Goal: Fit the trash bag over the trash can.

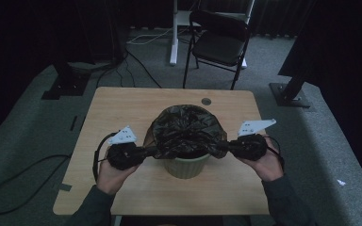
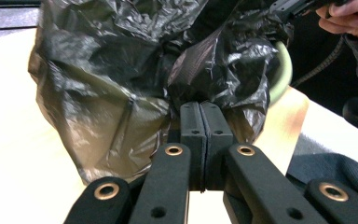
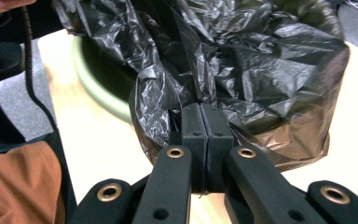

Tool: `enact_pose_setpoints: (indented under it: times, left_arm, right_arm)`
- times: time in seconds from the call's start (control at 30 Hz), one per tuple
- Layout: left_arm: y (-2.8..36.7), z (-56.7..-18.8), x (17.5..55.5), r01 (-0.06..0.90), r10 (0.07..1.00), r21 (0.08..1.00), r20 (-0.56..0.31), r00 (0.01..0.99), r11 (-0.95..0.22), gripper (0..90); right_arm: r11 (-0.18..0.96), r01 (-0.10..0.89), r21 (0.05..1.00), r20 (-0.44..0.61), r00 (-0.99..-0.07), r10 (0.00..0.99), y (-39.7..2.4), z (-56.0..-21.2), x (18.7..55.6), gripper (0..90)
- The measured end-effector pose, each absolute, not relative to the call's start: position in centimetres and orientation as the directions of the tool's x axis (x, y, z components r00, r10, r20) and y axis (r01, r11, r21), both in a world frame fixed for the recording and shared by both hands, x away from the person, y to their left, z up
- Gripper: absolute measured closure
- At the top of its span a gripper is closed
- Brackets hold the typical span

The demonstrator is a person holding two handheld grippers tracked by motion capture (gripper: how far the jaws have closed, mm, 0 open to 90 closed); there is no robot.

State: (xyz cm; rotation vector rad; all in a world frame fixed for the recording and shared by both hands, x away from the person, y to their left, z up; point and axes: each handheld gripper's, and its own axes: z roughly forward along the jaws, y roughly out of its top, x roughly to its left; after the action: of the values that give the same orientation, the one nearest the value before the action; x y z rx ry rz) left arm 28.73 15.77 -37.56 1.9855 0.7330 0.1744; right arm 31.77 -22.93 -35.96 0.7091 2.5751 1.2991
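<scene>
The black bin liner sits in the pale green bin at table centre. The left gripper, at nine o'clock, and the right gripper, at three, are each clenched, apparently on a fold of film. Pulling unevenly could tear the thin plastic or tip the bin.

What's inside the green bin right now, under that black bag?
The black bag drapes over the green bin, covering most of its mouth. Both the left gripper and right gripper pinch its edges. Any contents beneath are hidden by the crumpled plastic.
</scene>
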Motion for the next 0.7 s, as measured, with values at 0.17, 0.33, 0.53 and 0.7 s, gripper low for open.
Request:
enact_pose_setpoints:
  times: [0.17,0.33,0.53,0.7]
  left_arm:
    - [15.3,-38.5,28.1,0.406,0.541,0.832,-0.157,0.826,-0.379,89.3]
    - [14.2,-39.8,28.1,0.402,0.52,0.811,-0.145,0.842,-0.425,89.4]
    - [13.8,-40.5,28.5,0.406,0.52,0.802,-0.142,0.842,-0.439,89.5]
    - [14.4,-41.1,29.0,0.417,0.526,0.812,-0.165,0.835,-0.409,89.5]
  right_arm:
    - [0.515,0.323,0.794,0.074,-0.892,0.446,-22.7,-36.5,31.4,89.7]
    - [0.5,0.332,0.8,0.111,-0.901,0.42,-23.0,-37.1,31.5,89.9]
    - [0.505,0.349,0.79,0.136,-0.901,0.411,-23.3,-38.1,31.5,89.9]
    - [0.5,0.365,0.785,0.156,-0.898,0.412,-23.4,-38.8,31.8,89.9]
